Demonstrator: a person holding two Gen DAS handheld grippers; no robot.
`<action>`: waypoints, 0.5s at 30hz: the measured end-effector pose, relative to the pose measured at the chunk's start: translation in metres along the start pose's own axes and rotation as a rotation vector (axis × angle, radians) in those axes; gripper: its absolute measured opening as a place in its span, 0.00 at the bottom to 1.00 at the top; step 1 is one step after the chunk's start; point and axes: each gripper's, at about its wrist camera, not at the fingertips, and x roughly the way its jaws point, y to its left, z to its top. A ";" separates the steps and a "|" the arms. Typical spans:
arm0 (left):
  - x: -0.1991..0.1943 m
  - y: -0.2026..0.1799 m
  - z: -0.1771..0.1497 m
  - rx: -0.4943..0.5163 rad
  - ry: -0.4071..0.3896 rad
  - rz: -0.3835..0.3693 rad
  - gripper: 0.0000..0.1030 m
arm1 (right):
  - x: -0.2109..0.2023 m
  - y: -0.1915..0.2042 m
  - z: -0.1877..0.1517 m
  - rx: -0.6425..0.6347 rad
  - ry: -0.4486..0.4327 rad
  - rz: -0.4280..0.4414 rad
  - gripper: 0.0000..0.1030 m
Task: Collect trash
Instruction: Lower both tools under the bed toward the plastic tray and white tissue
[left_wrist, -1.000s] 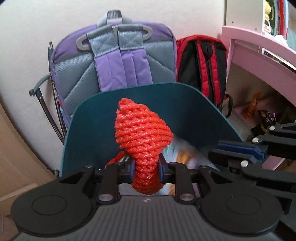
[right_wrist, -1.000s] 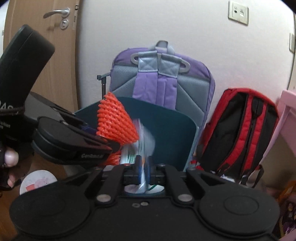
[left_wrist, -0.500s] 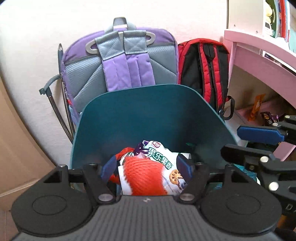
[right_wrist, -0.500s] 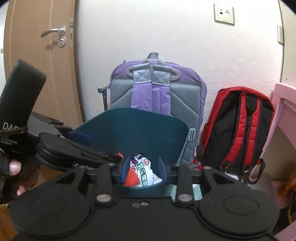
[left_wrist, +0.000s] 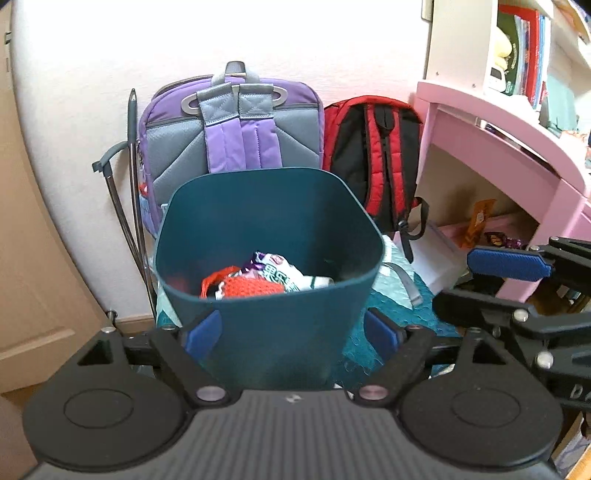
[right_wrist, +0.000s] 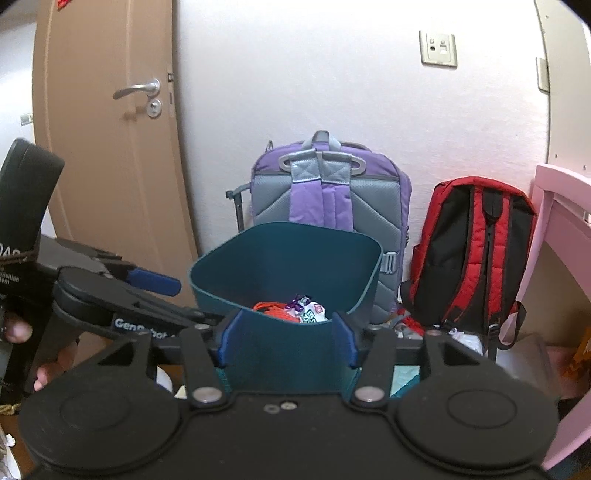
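Note:
A dark teal bin (left_wrist: 269, 206) (right_wrist: 280, 254) stands on the floor before two backpacks. Inside it lie a red mesh net (left_wrist: 251, 287) (right_wrist: 271, 309) and a white and purple snack wrapper (left_wrist: 277, 266) (right_wrist: 310, 312). My left gripper (left_wrist: 291, 334) hangs in front of the bin's near wall, its jaws opening wide with nothing held between the blue pads. My right gripper (right_wrist: 286, 341) is likewise before the bin, jaws opening and empty. The right gripper's blue pad (left_wrist: 509, 264) shows at the right of the left wrist view; the left gripper's blue pad (right_wrist: 155, 280) shows at the left of the right wrist view.
A purple and grey backpack (left_wrist: 236, 136) and a red and black backpack (left_wrist: 373, 147) lean on the white wall behind the bin. A pink desk (left_wrist: 517, 140) with shelves stands to the right, a wooden door (right_wrist: 110, 147) to the left. A person's hand (right_wrist: 22, 332) holds the left gripper.
Both grippers have let go: the red net and the wrapper dropped into the bin. Both jaws have spread wide and both hands have drawn back and up from the bin.

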 end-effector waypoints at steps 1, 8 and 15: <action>-0.004 -0.001 -0.003 -0.004 -0.001 -0.002 0.83 | -0.005 0.001 -0.002 0.005 -0.005 -0.005 0.51; -0.029 -0.004 -0.031 -0.037 -0.013 -0.020 0.96 | -0.022 0.012 -0.024 -0.020 0.010 -0.001 0.51; -0.028 0.005 -0.083 -0.073 -0.019 -0.044 0.99 | -0.013 0.018 -0.081 -0.019 0.101 0.078 0.52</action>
